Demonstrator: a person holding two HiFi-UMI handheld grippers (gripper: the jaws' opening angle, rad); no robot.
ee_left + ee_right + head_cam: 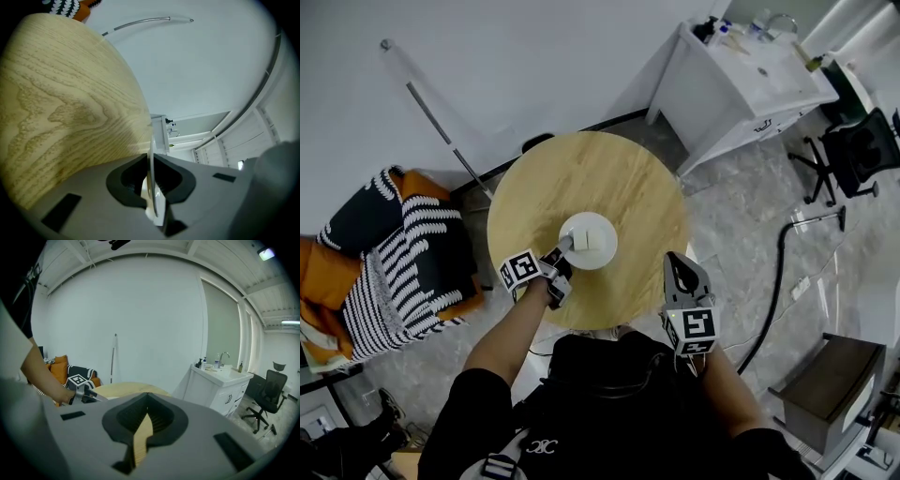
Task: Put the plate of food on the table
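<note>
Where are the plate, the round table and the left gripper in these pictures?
plate point(602, 255): head view, bare white rim.
table point(609, 178): head view, bare wooden top.
left gripper point(566, 245): head view, between the jaws' tips, at the plate's edge.

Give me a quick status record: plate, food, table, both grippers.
plate: white, over the middle of the table; contact with it not clear
food: pale pieces on the plate
table: round, light wood
left gripper: shut on the plate's near rim
right gripper: jaws together, nothing held, at the table's near edge
</note>
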